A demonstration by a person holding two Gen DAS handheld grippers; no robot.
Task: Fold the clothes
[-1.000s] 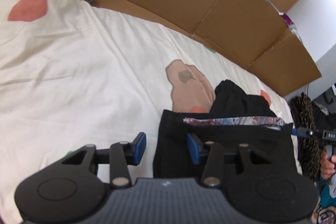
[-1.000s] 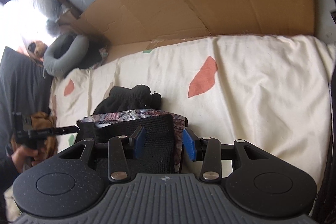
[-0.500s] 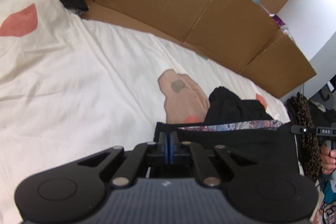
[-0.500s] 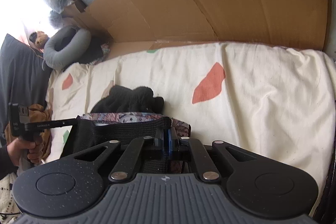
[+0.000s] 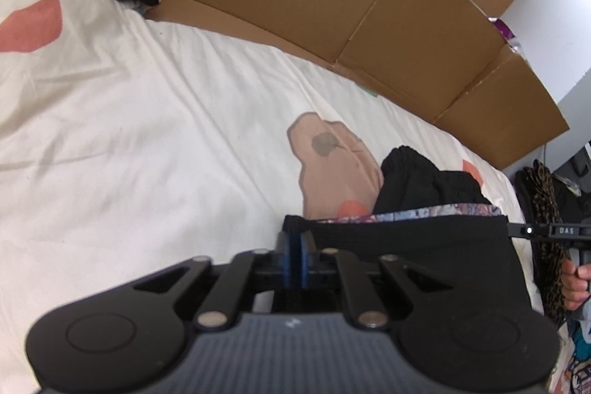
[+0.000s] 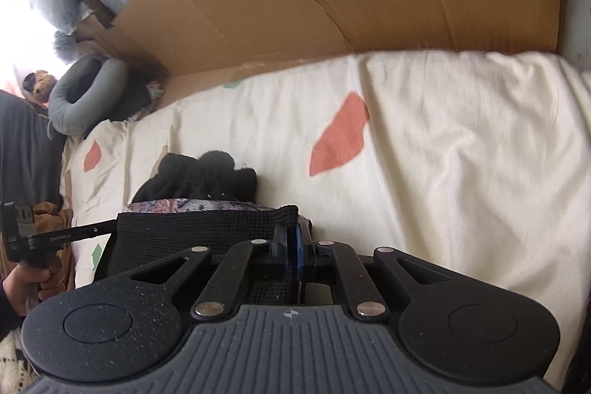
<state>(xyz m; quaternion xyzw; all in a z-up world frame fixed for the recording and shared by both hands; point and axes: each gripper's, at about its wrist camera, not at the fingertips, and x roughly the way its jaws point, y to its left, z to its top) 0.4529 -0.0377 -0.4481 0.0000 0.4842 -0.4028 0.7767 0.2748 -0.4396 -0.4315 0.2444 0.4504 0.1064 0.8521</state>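
Note:
A black knit garment [image 5: 413, 246] with a patterned inner lining [image 5: 406, 212] is held stretched between both grippers, just above the cream bed sheet [image 5: 147, 135]. My left gripper [image 5: 294, 257] is shut on its left top corner. My right gripper [image 6: 291, 255] is shut on the opposite top corner of the black garment [image 6: 207, 231]. In each view the other gripper shows at the garment's far end, held by a hand [image 6: 26, 283]. A crumpled black knit piece [image 6: 199, 176] lies on the sheet behind the held garment.
Brown cardboard sheets [image 5: 332, 6] stand along the far side of the bed. A grey neck pillow [image 6: 85, 98] and soft toys sit at the bed's left end in the right wrist view. A leopard-print cloth [image 5: 546, 194] hangs off the right edge.
Both grippers went from open beside the garment's corners to shut on them. The garment's top edge is now pulled taut and lifted slightly.

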